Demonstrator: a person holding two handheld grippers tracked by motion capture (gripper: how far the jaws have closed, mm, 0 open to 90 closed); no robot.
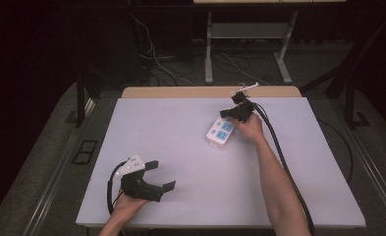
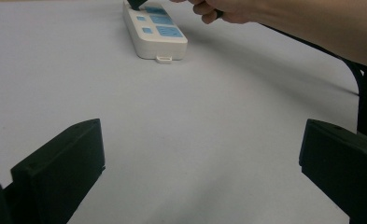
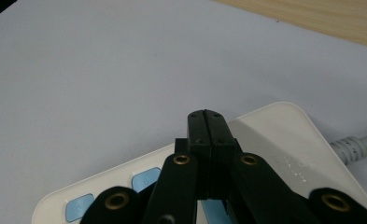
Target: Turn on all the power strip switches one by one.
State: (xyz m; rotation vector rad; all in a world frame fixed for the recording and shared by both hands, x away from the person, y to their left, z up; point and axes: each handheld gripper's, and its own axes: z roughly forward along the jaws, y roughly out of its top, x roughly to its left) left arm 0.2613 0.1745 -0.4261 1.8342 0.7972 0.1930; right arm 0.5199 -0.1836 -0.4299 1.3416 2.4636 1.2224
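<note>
**Closed jaws over the power strip**

White power strip (image 1: 219, 132) lying flat on the table (image 1: 190, 162), right of centre, toward the far edge. Right gripper (image 1: 228, 114) poised over its far end, jaws pressed together, nothing between them. Left gripper (image 1: 162, 176) resting near the front-left, jaws spread wide, empty.

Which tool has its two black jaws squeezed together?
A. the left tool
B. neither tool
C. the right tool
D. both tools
C: the right tool has its jaws pressed flat together over the white power strip, while the left tool, resting near the table's front edge, has its jaws spread wide apart.
</note>
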